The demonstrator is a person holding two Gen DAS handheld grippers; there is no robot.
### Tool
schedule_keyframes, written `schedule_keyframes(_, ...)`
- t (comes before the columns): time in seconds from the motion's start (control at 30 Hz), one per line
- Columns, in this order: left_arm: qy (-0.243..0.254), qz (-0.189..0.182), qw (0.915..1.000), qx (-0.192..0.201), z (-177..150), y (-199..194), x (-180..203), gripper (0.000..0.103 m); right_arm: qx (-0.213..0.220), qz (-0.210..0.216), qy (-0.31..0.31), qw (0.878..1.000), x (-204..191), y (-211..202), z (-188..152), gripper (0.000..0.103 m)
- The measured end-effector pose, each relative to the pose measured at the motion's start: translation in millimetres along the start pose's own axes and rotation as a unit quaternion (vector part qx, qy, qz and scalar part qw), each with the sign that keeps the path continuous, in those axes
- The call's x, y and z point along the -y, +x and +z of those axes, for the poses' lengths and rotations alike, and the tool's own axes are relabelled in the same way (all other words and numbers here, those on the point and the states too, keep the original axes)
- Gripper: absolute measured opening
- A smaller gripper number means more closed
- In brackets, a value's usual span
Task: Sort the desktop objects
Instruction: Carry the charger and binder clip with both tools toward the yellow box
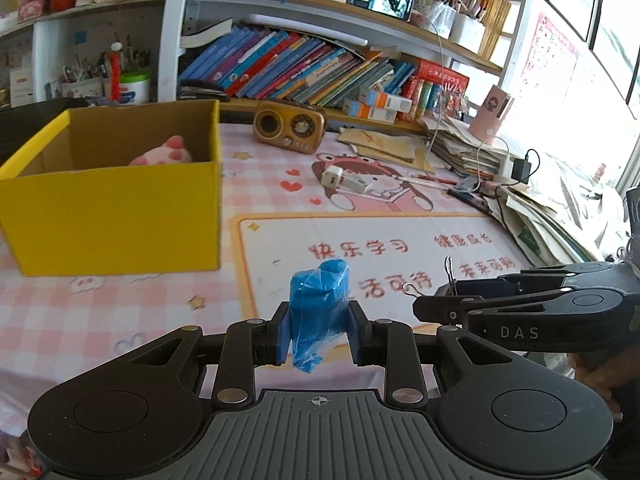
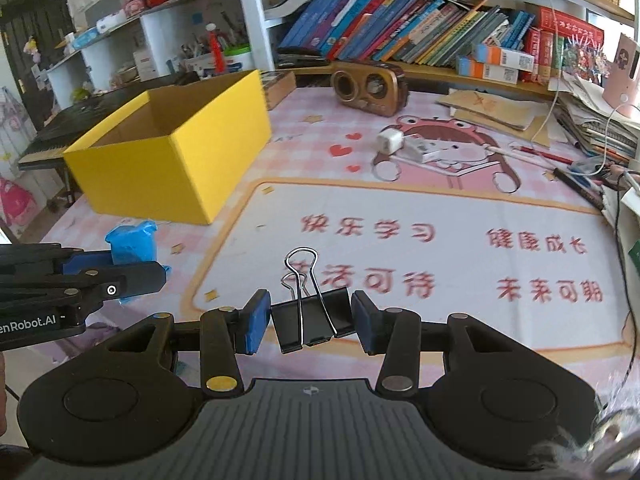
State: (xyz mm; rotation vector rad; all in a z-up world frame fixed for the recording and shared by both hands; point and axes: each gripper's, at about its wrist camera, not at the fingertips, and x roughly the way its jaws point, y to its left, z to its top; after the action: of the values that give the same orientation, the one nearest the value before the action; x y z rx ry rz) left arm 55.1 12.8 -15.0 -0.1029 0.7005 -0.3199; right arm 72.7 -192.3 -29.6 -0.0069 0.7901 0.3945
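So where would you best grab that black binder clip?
By the binder clip's black body, fingers closing on its two ends from left and right, as the right gripper is placed. The wire handles stick up and look thin and slippery; the body is broad and solid.

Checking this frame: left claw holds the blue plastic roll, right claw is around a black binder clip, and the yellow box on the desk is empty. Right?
Not quite: the yellow box isn't empty. The left wrist view shows a pink plush toy inside it. The rest stands: the left claw holds the blue plastic roll, and the right claw is around the black binder clip.
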Motion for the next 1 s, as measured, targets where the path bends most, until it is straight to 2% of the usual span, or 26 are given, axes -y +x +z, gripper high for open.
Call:
schedule_keyframes(0.57,-0.021,0.040,0.9988,0.017,-32,-60,-44,0.028,0.007,0.035,-0.037,0.999,-77,-6,-16,0.042)
schedule_keyframes(1.0,-0.038,0.045,0.9977,0.033,-35,-71,-60,0.028,0.004,0.042,-0.055,0.998,-97,-3,-12,0.042)
